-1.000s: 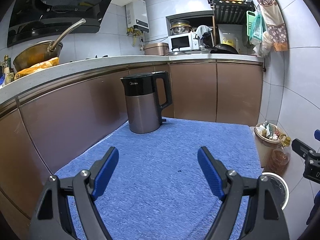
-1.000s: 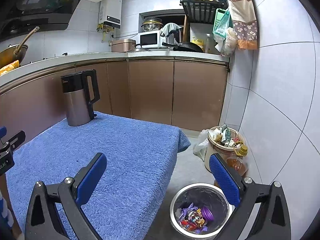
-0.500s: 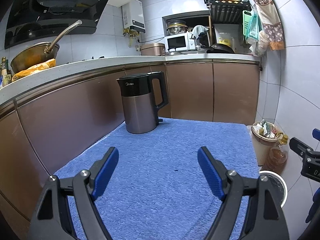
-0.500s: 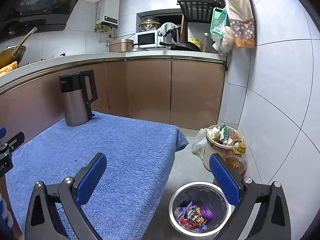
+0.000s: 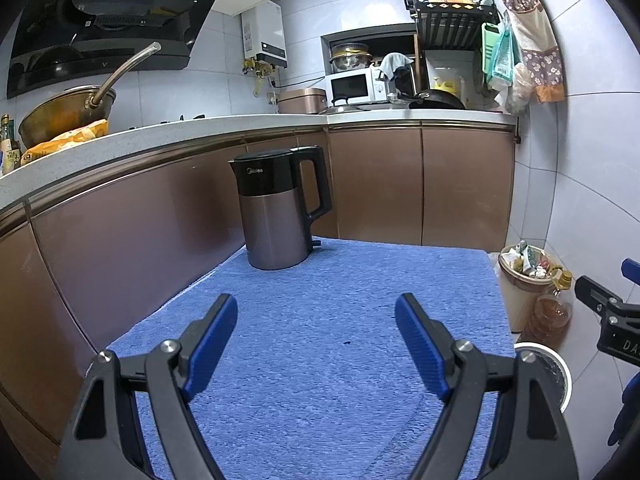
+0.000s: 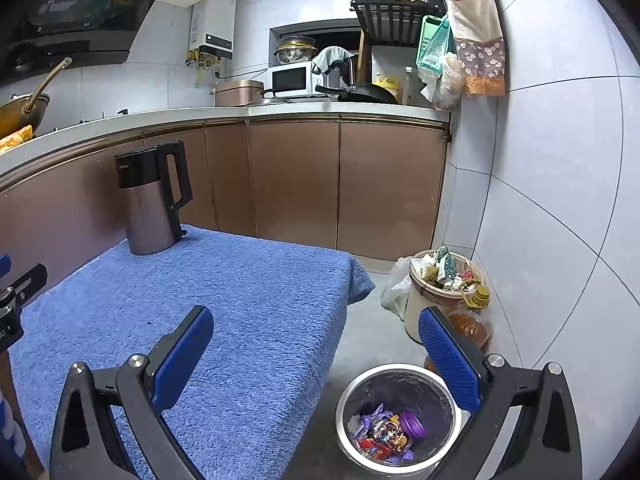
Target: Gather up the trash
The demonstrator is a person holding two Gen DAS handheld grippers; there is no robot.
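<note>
A small metal trash bin point(image 6: 400, 416) with a dark liner stands on the floor to the right of the table and holds colourful wrappers point(image 6: 380, 434) and a purple lid point(image 6: 412, 424). Its rim also shows in the left wrist view point(image 5: 560, 368). My left gripper point(image 5: 316, 324) is open and empty above the blue towel point(image 5: 340, 320) that covers the table. My right gripper point(image 6: 316, 340) is open and empty, over the table's right edge and the bin. I see no loose trash on the towel.
An electric kettle point(image 5: 280, 208) stands at the towel's far left corner. A full tan waste bucket point(image 6: 440, 284) and an oil bottle point(image 6: 474, 316) stand by the right wall. Brown cabinets point(image 5: 420, 184) run along the left and back.
Both grippers have lifted and tilted slightly; the kettle and bin sit a little lower in view. Both stay open and empty.
</note>
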